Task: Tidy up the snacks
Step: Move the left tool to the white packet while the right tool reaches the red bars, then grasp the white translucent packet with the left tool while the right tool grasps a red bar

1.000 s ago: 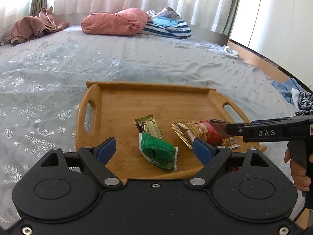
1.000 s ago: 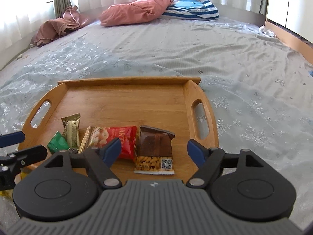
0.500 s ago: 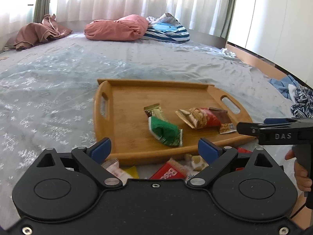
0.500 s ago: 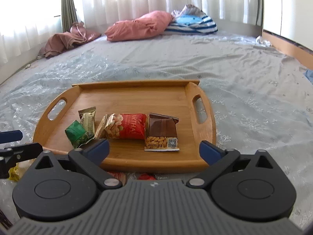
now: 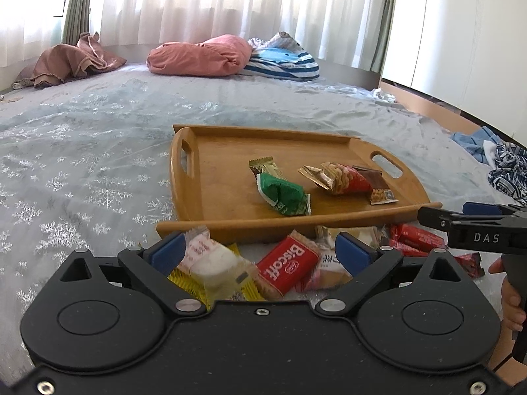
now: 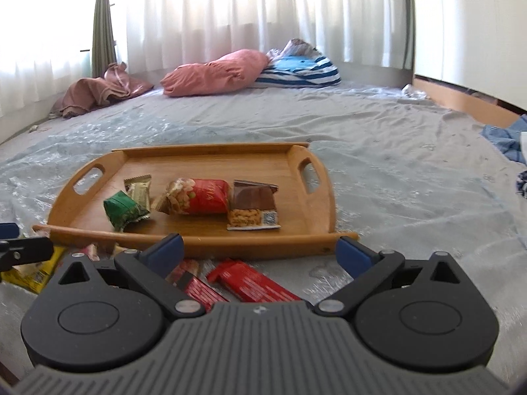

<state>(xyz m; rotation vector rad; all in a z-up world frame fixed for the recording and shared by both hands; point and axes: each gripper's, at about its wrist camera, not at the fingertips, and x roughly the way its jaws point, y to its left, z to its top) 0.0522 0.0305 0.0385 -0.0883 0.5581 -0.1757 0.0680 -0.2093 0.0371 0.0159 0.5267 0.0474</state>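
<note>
The left gripper (image 5: 260, 253), with blue pads on black fingers, is hovering with its jaws spread wide and nothing pinched, having just been opening; a white-wrapped snack (image 5: 210, 263) and a red packet reading "Biscoff" (image 5: 286, 270) are lying on the pale snowflake-patterned bedsheet (image 5: 82, 171) between and just below the pads. The right gripper (image 6: 260, 250) is likewise standing fully spread and empty after just opening, with two red wrapped bars (image 6: 250, 283) lying under it on the sheet. Just beyond both is sitting the rectangular wooden tray with handle slots (image 5: 210, 204), holding a green packet (image 5: 283, 194), a gold bar (image 5: 265, 166), a red nut packet (image 5: 342, 179) and a brown almond packet (image 5: 375, 184). Compared with a second ago, both grippers are sitting further back from the tray, so the loose snacks before it are now showing. "DAS" is reading on the right gripper's side.
</note>
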